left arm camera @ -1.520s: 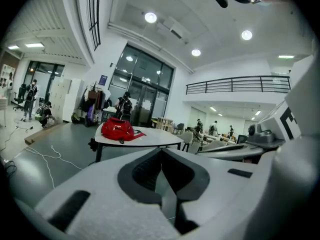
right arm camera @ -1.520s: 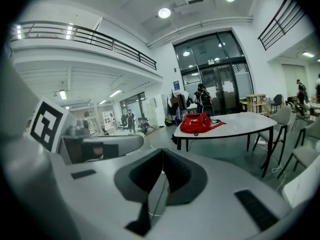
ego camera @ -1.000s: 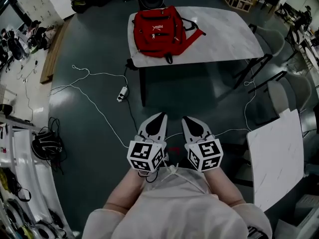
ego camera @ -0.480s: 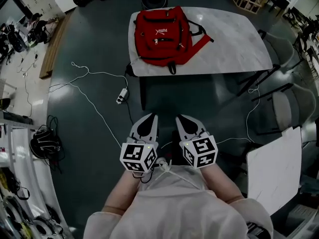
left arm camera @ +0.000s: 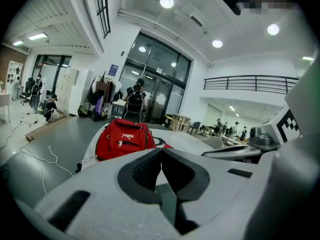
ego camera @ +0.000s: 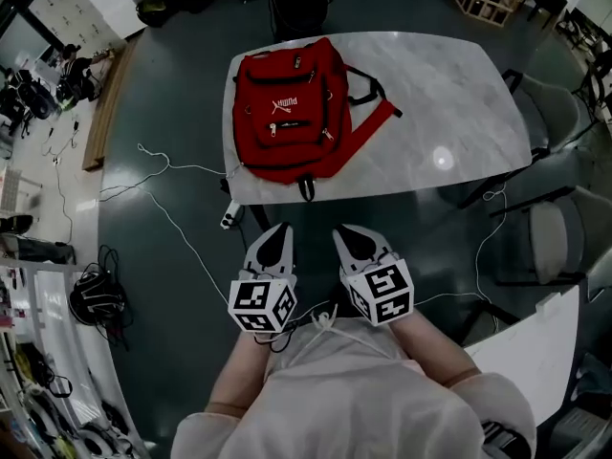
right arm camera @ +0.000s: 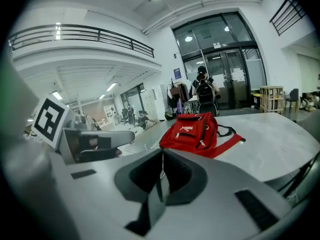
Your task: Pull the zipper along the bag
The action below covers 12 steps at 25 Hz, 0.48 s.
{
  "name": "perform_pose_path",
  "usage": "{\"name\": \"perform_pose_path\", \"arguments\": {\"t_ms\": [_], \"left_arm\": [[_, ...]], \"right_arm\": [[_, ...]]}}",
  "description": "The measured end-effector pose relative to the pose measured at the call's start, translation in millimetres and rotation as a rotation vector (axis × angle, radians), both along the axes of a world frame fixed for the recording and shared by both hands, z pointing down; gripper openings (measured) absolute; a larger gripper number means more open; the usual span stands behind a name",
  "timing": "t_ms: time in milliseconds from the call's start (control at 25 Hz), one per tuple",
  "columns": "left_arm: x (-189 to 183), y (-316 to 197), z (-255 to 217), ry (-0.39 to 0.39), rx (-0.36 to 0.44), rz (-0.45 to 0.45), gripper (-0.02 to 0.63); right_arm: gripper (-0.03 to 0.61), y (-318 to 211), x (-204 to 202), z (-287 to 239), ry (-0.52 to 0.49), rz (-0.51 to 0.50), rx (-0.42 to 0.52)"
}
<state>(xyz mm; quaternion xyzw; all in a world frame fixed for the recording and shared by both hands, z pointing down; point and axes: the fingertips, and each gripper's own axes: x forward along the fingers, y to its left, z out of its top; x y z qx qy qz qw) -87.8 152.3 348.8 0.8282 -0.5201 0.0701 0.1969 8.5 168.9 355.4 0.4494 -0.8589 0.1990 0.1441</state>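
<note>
A red backpack (ego camera: 287, 113) lies flat, front up, on the left part of a pale marble-look surface (ego camera: 449, 103). It sits close to the left edge, and its lower end reaches the near edge, where a small loop hangs over. Its shoulder straps spread out to the right, towards the middle of the surface. Small silver zip pulls (ego camera: 275, 129) show on the front pockets, which look zipped closed.

Both tongs are well short of the bag, out over the dark floor (ego camera: 172, 285) in front of the near edge, and point towards it. The left tongs (ego camera: 283, 227) have their jaws pressed together with nothing between them. The right tongs (ego camera: 338, 230), just beside them, are also closed and empty.

On the floor to the left, a white cable (ego camera: 177, 220) trails to a power strip (ego camera: 229, 216) by the surface's near left corner. Grey chairs (ego camera: 559, 237) stand beyond the right edge.
</note>
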Motion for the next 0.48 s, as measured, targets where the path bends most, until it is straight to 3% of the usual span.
{"name": "perform_pose_path", "arguments": {"t_ms": [280, 480], "left_arm": [[59.1, -69.6, 15.5, -0.015, -0.050, -0.005, 0.020], [66.0, -95.0, 44.0, -0.041, -0.132, -0.004, 0.020]], "right_arm": [[0.028, -63.0, 56.3, 21.0, 0.002, -0.010, -0.065], [0.028, -90.4, 62.9, 39.4, -0.008, -0.006, -0.125]]}}
